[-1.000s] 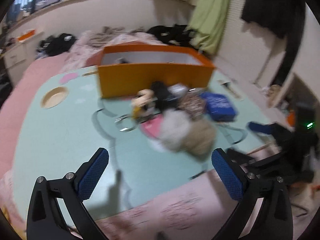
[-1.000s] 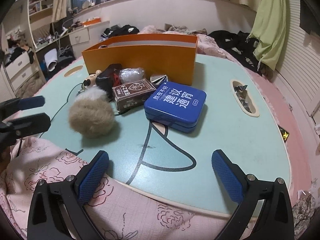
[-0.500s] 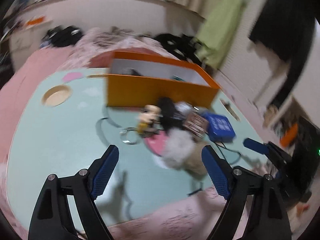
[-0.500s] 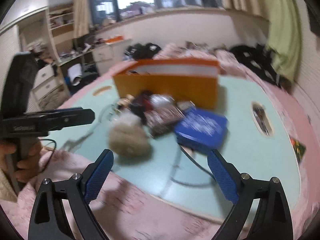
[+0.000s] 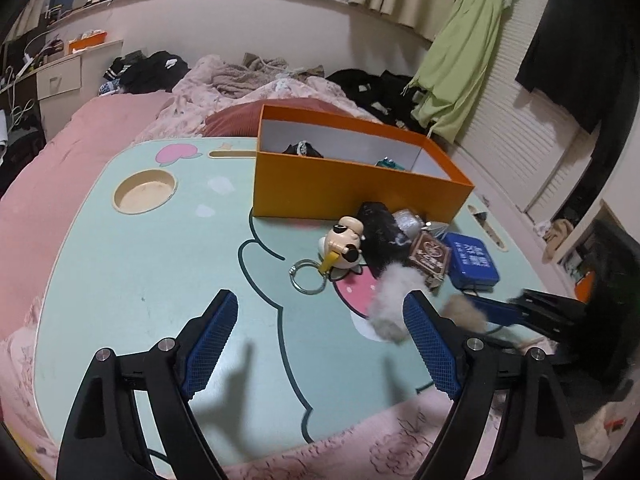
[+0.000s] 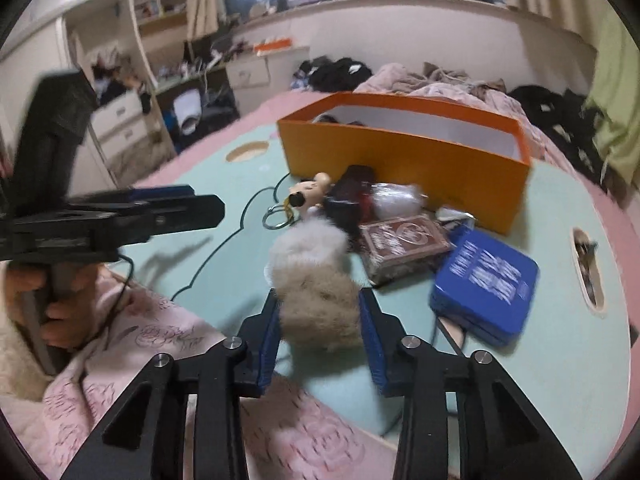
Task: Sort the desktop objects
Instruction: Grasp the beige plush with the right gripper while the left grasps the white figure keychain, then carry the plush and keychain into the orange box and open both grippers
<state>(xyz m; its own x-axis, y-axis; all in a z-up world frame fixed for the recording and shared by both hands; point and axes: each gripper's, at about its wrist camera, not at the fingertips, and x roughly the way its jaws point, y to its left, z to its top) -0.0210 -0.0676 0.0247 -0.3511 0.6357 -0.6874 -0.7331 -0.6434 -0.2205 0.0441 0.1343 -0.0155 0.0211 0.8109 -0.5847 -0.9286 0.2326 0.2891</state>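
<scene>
A: Right gripper (image 6: pixel 319 322) just went from wide apart to clamped on the fur pompom (image 6: pixel 316 280). Pads squeeze the tan lower half; the white half sticks out ahead of the jaws.

B: Lifted yet?

A: Can't tell. Pompom sits at the near edge of the table (image 5: pixel 132 280), just in front of the card pack (image 6: pixel 404 240) and beside the blue tin (image 6: pixel 486 280). Frame is blurred, so contact with the table is unclear.

B: Left side?

A: Left gripper (image 5: pixel 320 338) narrowed a bit a second ago and has held since. Jaws apart, nothing between them, hovering over bare table near the keyring figure (image 5: pixel 346 242).

B: Meaning for the sort?

A: Grasp step looks done. Next is probably a carry to the orange box (image 5: pixel 352 184), which already holds a few items. Fur compresses, so the grip may be shallow; watch for slip on the lift. Black pouch (image 5: pixel 378 236) and the wrapped thing (image 5: pixel 406 222) are still out by the box wall.
</scene>
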